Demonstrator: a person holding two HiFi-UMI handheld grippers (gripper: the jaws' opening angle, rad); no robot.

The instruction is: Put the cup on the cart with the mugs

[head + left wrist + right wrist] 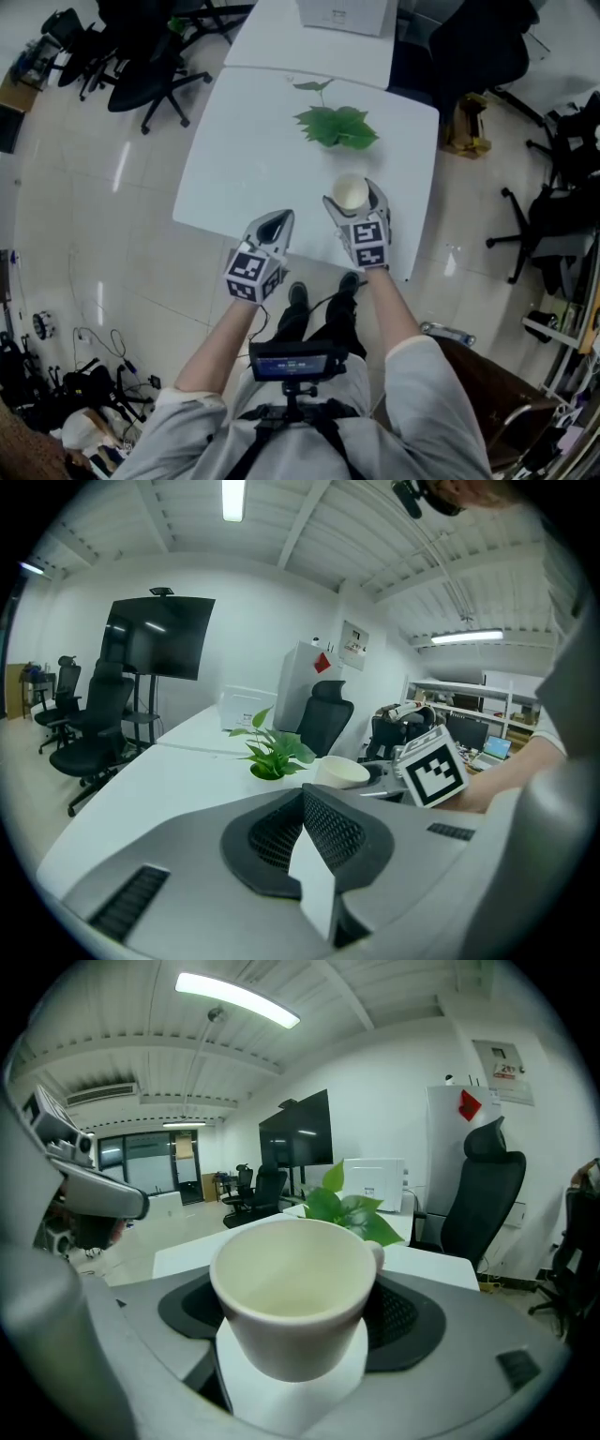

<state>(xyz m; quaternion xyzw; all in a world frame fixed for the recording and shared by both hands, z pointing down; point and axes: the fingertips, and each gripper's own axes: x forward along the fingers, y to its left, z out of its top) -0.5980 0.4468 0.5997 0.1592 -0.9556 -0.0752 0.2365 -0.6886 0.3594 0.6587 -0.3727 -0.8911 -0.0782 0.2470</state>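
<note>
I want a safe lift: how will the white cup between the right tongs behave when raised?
The cup looks glazed and rigid, so it is probably stiff but slippery. It appears empty, hence likely light. Its wall narrows downward, so it might slide down under a weak squeeze.

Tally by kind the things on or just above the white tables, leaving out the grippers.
cup: 1
green plant: 1
white box: 1
Total: 3
</note>
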